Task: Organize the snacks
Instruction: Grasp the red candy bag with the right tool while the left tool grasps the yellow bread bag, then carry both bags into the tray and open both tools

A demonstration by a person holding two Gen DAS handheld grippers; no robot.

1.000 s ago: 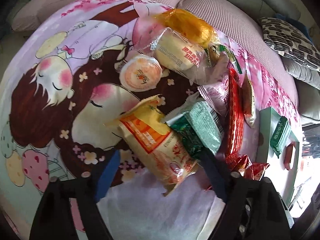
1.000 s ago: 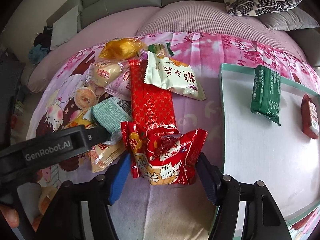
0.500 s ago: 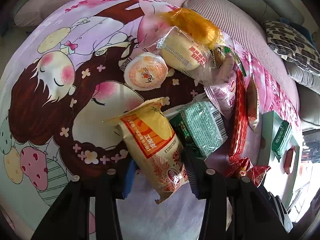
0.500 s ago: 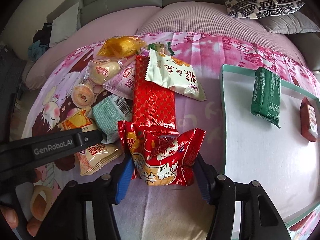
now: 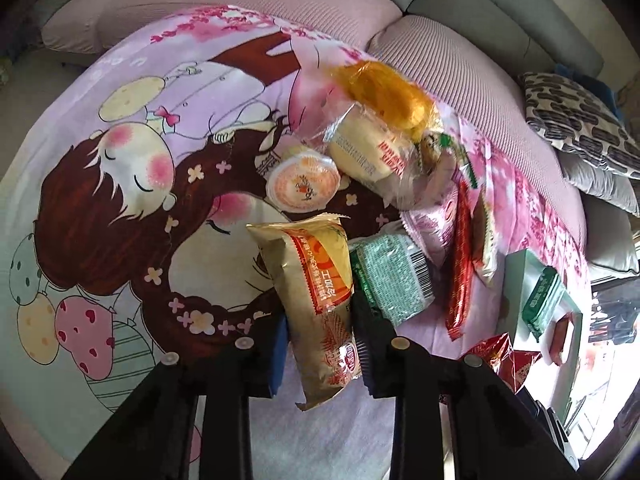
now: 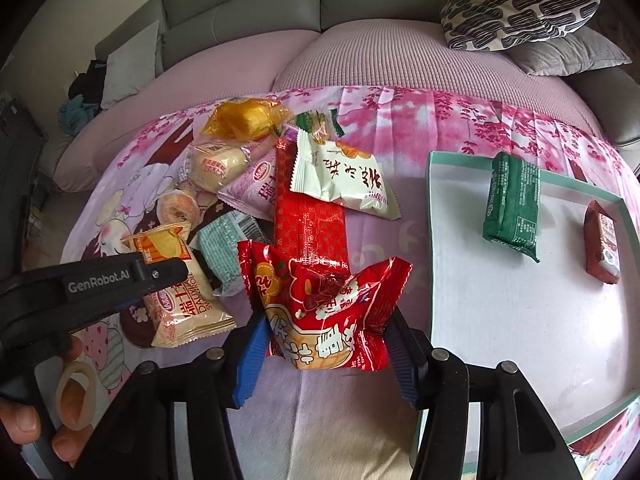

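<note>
- Left tool (image 5: 320, 354), lower centre of the left wrist view: its two fingers are clamping the lower half of the yellow snack bag (image 5: 316, 296), which is rising upright toward mid-frame.
- Right tool (image 6: 326, 352), lower centre of the right wrist view: its blue pads (image 6: 252, 354) are pressing both sides of the red snack bag (image 6: 324, 312), and the foil is puckering between them.
- Both bags are looking light, air-filled and crinkly; their film is probably slippery, and the contents may be crushing under a hard squeeze. A hold across the full body, as here, is seeming safer than one on a sealed end.
- Snack pile, centre of both views: a jelly cup (image 5: 302, 184), a wrapped bun (image 5: 368, 152), an orange packet (image 5: 384, 88), a green-white pack (image 5: 390, 276), a long red pack (image 6: 308, 216) and a white bag (image 6: 344, 180) are overlapping on the cartoon blanket (image 5: 120, 160).
- Tray (image 6: 520, 320), right of the right wrist view: a green pack (image 6: 512, 204) and a small dark-red pack (image 6: 602, 244) are lying apart inside it.
- The left tool is entering the right wrist view from the lower left edge, with the person's fingers (image 6: 24, 420) wrapping its handle; both tools are pointing forward and down over the sofa (image 6: 360, 56).
</note>
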